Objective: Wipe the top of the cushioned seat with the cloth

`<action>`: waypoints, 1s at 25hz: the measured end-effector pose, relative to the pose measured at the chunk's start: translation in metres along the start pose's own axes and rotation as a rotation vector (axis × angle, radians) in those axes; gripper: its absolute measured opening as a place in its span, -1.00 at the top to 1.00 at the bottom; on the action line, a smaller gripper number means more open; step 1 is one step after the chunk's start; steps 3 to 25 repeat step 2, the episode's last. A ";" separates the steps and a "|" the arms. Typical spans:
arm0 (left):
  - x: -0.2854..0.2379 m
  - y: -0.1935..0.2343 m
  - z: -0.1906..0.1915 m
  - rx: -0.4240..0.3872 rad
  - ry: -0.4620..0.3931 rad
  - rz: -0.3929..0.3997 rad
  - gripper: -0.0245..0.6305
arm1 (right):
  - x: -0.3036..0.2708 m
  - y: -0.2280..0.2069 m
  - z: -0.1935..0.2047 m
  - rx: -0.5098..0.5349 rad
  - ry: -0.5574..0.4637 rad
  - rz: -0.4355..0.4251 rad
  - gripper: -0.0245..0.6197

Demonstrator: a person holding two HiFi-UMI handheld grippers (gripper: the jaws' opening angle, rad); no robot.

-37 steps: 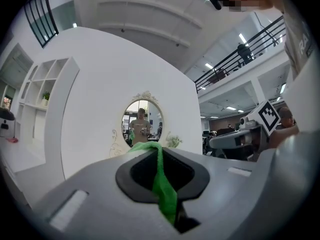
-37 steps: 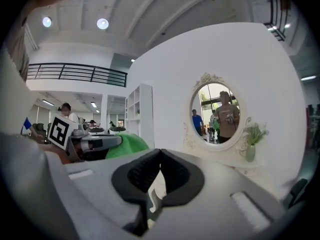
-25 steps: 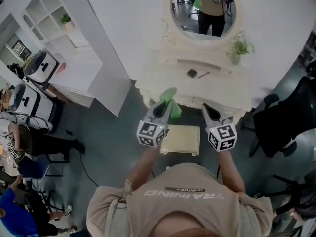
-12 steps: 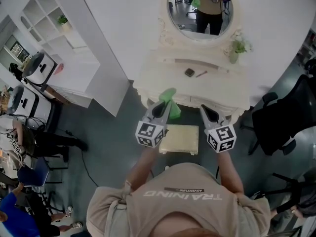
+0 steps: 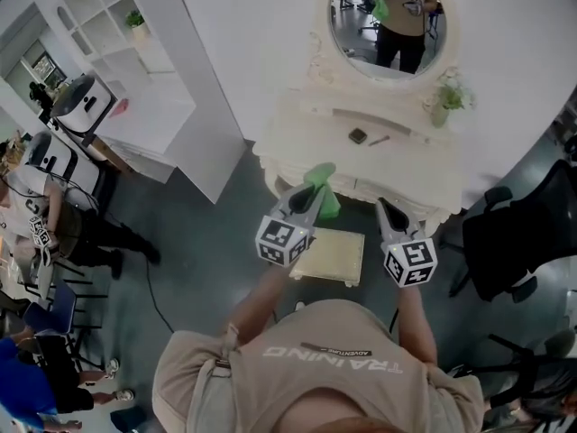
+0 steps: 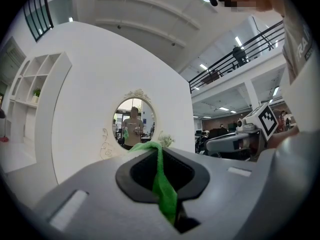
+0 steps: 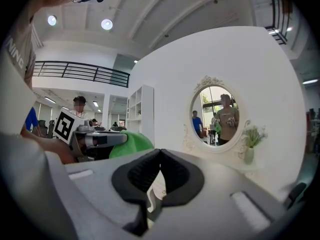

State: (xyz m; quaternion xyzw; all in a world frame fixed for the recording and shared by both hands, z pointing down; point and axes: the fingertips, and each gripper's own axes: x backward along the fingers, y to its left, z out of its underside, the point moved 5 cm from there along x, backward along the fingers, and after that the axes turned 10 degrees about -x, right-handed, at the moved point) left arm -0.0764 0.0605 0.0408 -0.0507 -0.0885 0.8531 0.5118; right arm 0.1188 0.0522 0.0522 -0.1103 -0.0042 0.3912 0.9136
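Slightly rightward since before: left hand-held gripper [image 5: 309, 198] tight on 1 cloth [image 5: 325, 197], right hand-held gripper [image 5: 383, 207] closed, empty.

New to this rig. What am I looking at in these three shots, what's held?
No robot: a person holds a two-jaw gripper in each hand. The head view is from a camera on the person's head, looking down; each gripper view is from a camera riding on that gripper, looking along its jaws. The left gripper is shut on a bright green cloth. The right gripper has its jaws together on nothing. Below them stands a cream cushioned seat, before a white ornate dressing table with an oval mirror and a small potted plant.
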 end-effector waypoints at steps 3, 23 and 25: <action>0.003 -0.001 -0.002 -0.002 0.000 0.005 0.85 | 0.003 0.002 0.001 -0.002 -0.003 0.005 0.93; 0.003 -0.001 -0.002 -0.002 0.000 0.005 0.85 | 0.003 0.002 0.001 -0.002 -0.003 0.005 0.93; 0.003 -0.001 -0.002 -0.002 0.000 0.005 0.85 | 0.003 0.002 0.001 -0.002 -0.003 0.005 0.93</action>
